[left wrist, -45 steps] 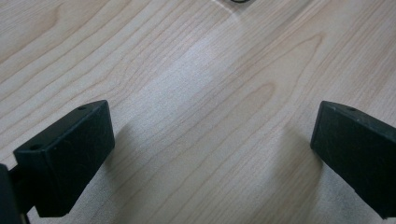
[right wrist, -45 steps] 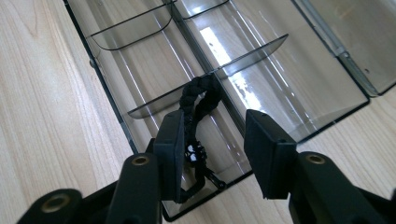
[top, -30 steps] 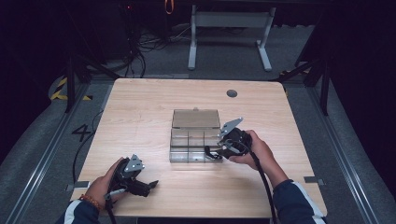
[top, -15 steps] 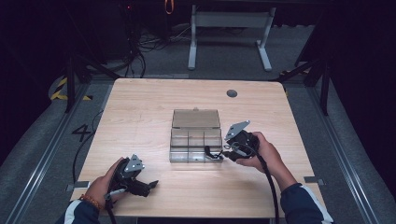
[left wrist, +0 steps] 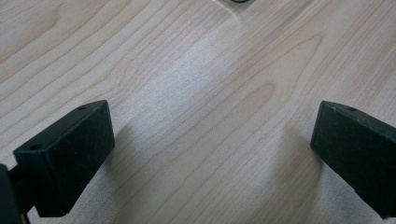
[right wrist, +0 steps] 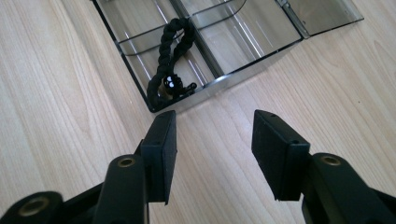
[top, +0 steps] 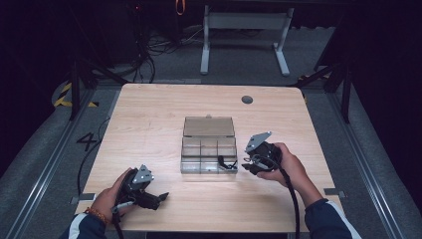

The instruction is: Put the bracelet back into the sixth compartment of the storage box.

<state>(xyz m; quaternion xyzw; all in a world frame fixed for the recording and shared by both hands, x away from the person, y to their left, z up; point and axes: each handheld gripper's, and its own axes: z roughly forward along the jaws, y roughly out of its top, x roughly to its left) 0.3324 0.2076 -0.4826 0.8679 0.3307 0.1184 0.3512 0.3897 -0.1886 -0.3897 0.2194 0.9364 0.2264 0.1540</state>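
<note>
Your right gripper (right wrist: 212, 140), jaws released, sits just right of the box (top: 209, 167); the black cord (right wrist: 170, 65) lies left of it, nearer than your open left gripper (top: 152, 199).

We look along the left gripper (left wrist: 212, 154), and its two black jaws stand far apart from each other, with nothing between them. One jaw rises at the lower left and the other at the right edge. Both are just over the wooden table (left wrist: 196, 93), and each one puts a soft shadow on the wood beside it. Beyond the jaws, at the far edge of the table, we see a small dark object (left wrist: 239, 2), cut by the frame; what it is we cannot tell.
</note>
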